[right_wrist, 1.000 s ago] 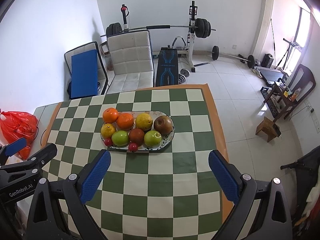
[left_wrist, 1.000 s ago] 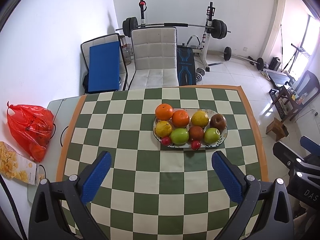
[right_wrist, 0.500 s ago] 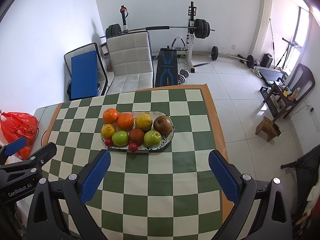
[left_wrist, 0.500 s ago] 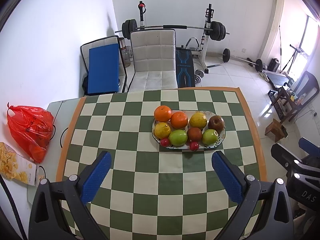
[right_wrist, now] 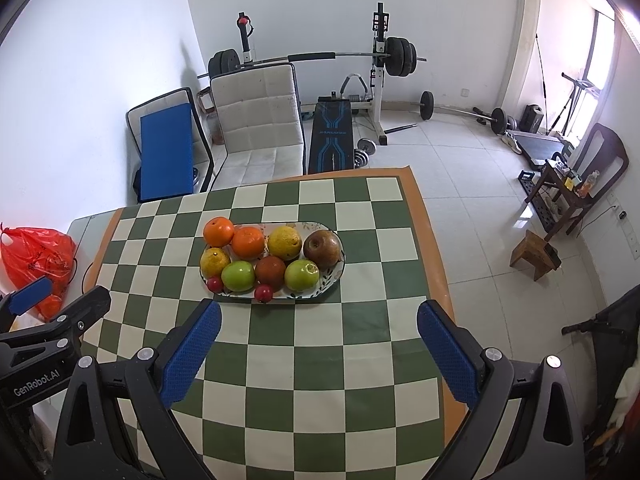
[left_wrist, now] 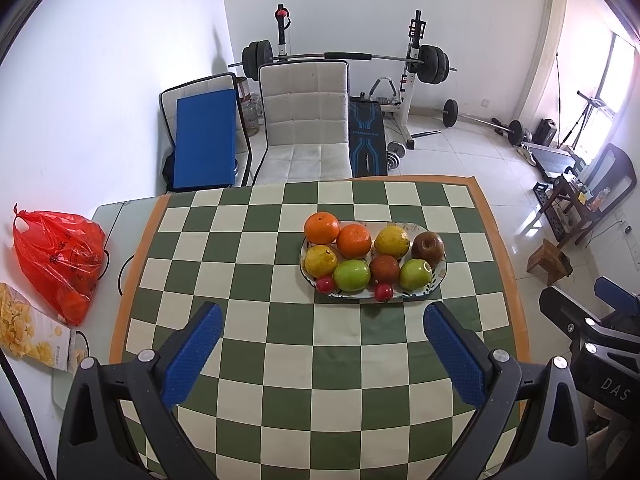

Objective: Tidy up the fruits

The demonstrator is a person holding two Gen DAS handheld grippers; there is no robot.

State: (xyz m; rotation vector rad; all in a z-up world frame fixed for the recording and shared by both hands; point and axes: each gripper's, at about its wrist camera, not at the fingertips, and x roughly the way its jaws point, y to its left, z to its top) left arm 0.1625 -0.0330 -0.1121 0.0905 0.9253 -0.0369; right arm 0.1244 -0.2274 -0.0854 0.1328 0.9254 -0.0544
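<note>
Status: all visible fruit sits on the plate (left_wrist: 438,280), which lies right of centre on the tabletop (left_wrist: 256,320), toward its far edge. Two oranges (left_wrist: 322,227), two yellow fruits, two green apples (left_wrist: 352,275), two brown fruits and two small red ones are grouped there — none lies loose on the checked cloth. Judged from this, the task is at or near completion.

Left claw (left_wrist: 318,338): fingers wide apart, empty, held above the near half. Right claw (right_wrist: 318,336): likewise apart and empty.

Not determinable — the contents of the red bag (left_wrist: 60,256) off the left edge; the near edge is cut off by the claws.
</note>
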